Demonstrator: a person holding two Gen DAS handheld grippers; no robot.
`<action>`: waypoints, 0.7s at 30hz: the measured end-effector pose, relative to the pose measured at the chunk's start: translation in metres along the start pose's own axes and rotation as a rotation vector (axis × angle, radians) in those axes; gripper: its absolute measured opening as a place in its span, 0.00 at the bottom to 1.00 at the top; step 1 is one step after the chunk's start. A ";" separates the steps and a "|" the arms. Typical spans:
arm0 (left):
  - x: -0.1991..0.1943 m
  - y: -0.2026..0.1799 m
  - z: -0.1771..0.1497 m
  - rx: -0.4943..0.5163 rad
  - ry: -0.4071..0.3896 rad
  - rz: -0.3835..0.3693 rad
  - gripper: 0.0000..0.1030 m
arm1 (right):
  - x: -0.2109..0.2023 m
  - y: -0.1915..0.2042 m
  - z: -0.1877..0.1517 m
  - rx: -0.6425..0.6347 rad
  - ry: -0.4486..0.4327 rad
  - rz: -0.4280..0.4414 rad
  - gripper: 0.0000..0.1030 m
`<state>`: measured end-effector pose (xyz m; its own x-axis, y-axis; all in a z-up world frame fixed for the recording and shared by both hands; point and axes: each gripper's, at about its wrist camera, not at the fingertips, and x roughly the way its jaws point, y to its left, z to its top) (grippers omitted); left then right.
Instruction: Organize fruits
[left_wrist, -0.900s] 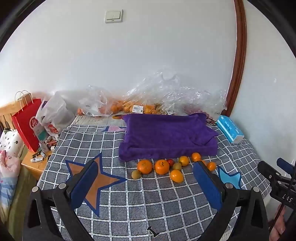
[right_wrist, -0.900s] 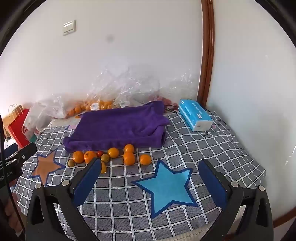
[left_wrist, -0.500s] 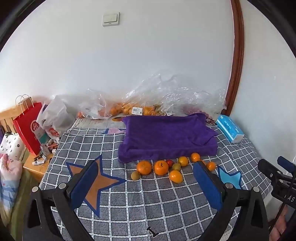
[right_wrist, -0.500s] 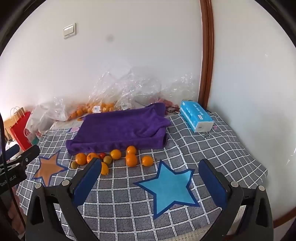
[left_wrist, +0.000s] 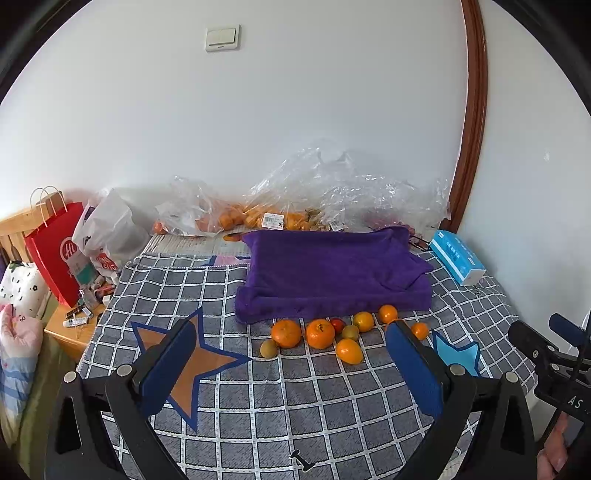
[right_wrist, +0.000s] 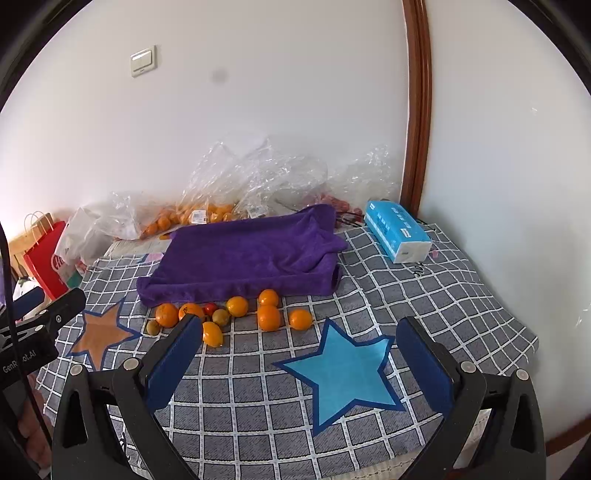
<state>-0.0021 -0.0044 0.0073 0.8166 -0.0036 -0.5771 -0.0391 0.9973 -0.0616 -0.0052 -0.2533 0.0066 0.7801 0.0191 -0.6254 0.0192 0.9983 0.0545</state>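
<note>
Fruits (left_wrist: 320, 334) lie loose ahead of both grippers, just before the purple towel (left_wrist: 332, 273). Left gripper (left_wrist: 291, 363) & right gripper (right_wrist: 299, 360) tilt down, jaws spread wide, nothing btwn. Only right view shows whole blue star (right_wrist: 343, 373).

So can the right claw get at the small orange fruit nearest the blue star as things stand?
Probably yes: the right claw is wide open and empty, and the small orange fruit lies at the cluster's open edge on the checked cloth, with only bare cloth between them.
</note>
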 end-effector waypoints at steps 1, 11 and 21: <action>-0.001 0.000 -0.001 -0.001 -0.004 -0.002 1.00 | 0.000 0.000 0.000 -0.001 0.000 0.002 1.00; -0.003 0.001 -0.003 -0.002 -0.008 -0.001 1.00 | 0.000 0.002 0.001 -0.001 -0.004 0.005 1.00; -0.004 0.002 -0.004 0.001 -0.004 -0.002 1.00 | -0.003 0.004 0.000 -0.004 -0.006 0.006 1.00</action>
<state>-0.0075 -0.0023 0.0066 0.8188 -0.0050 -0.5740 -0.0373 0.9974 -0.0619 -0.0075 -0.2492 0.0082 0.7839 0.0245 -0.6204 0.0124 0.9984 0.0550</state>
